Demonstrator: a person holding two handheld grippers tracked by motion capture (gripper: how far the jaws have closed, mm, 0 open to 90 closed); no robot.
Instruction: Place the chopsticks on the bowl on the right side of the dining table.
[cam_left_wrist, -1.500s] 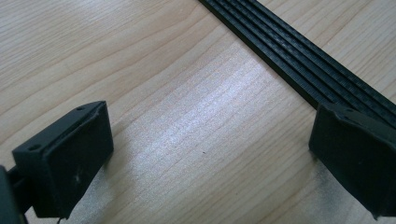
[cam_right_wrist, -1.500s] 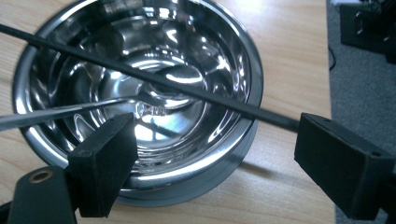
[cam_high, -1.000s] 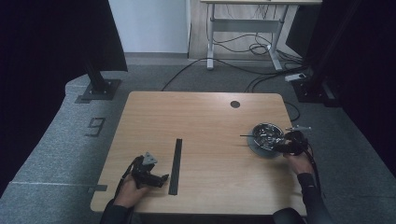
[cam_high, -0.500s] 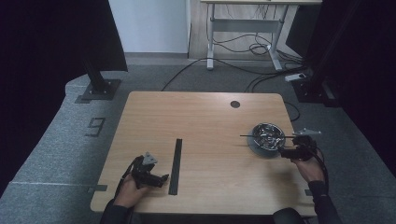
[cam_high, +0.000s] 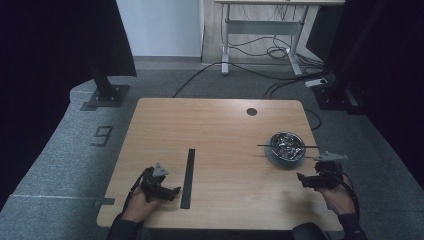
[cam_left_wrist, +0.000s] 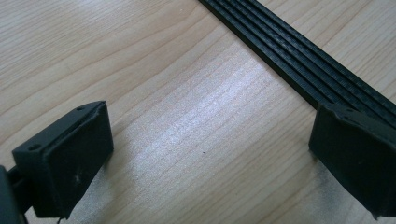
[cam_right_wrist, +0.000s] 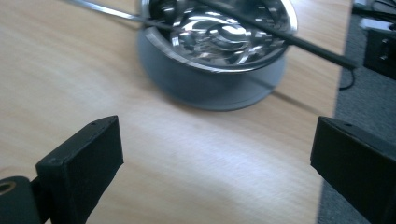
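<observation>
So the main change over the last second: the right gripper (cam_high: 306, 180) has backed off from the metal bowl (cam_high: 286, 145). A second ago it was right up against the bowl's right edge in the high view; half a second ago it had slid off to the side, and now it sits lower right of the frame, below the bowl and clear of it, near the table's (cam_high: 225, 125) right edge. Its jaws are spread wide with nothing between them; in the right gripper view you look straight between them at the bowl (cam_right_wrist: 219, 32), sitting on a grey base, with a thin black stick (cam_right_wrist: 280, 37) lying across the rim.

My read is that whatever it was doing at the bowl is done, or it's lining up for another go. The stick (cam_high: 287, 146) lies across the bowl and pokes out both sides, so that may be what it goes for next. Just a guess though.

The left gripper (cam_high: 170, 191) hasn't budged at all, parked at lower left of the frame, just beside the long black strip (cam_high: 188, 170). Its jaws are wide open and empty too, one of them right at the strip's (cam_left_wrist: 299, 60) ribbed edge.

Writing-wise, the only thing I can read is a "9" marker (cam_high: 102, 135) on the grey floor at left. No brand names or labels on the bowl or grippers that I can make out.
</observation>
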